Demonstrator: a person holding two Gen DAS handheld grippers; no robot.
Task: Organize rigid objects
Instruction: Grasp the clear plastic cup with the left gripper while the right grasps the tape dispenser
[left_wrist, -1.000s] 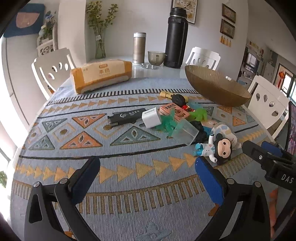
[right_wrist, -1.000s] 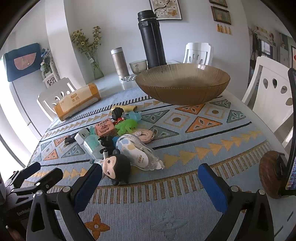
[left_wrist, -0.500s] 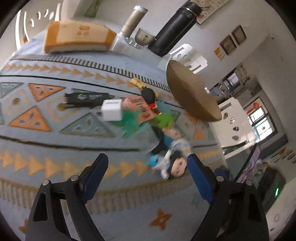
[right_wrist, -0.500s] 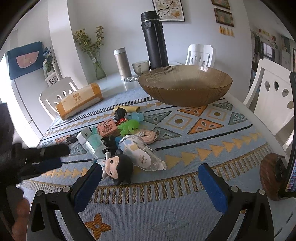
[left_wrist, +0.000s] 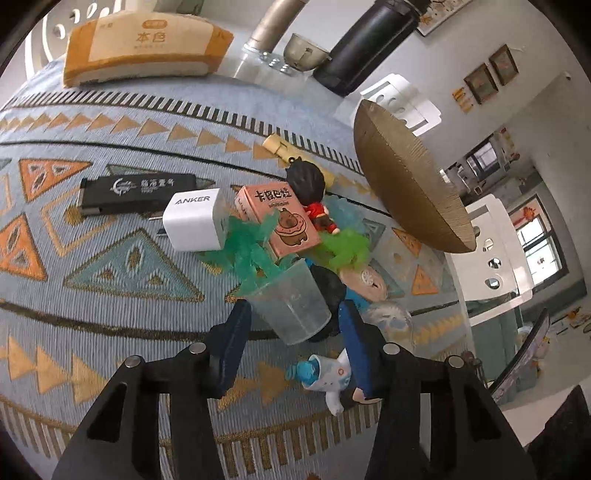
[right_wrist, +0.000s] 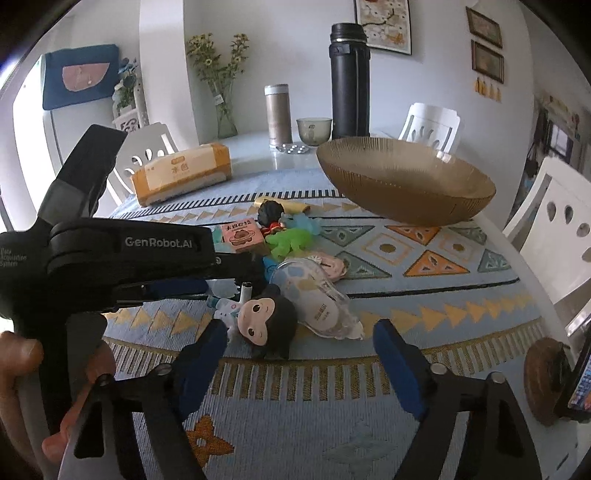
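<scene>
- Patterned blue cloth (left_wrist: 122, 280) covers the table; a brown bowl (right_wrist: 406, 184) stands at its far side, with a tissue pack (left_wrist: 144, 44) and a black flask (right_wrist: 350, 81) behind.
- Left gripper (left_wrist: 295, 321): jaws closing around a clear plastic cup (left_wrist: 291, 306) lying on its side in the toy pile; pads just beside it, contact unclear.
- Right gripper (right_wrist: 299, 354): jaws closing with nothing between them, just short of a doll (right_wrist: 266, 321) lying on the cloth.
- White charger (left_wrist: 194, 219) and pink box (left_wrist: 277, 221) lie beyond the cup.
</scene>
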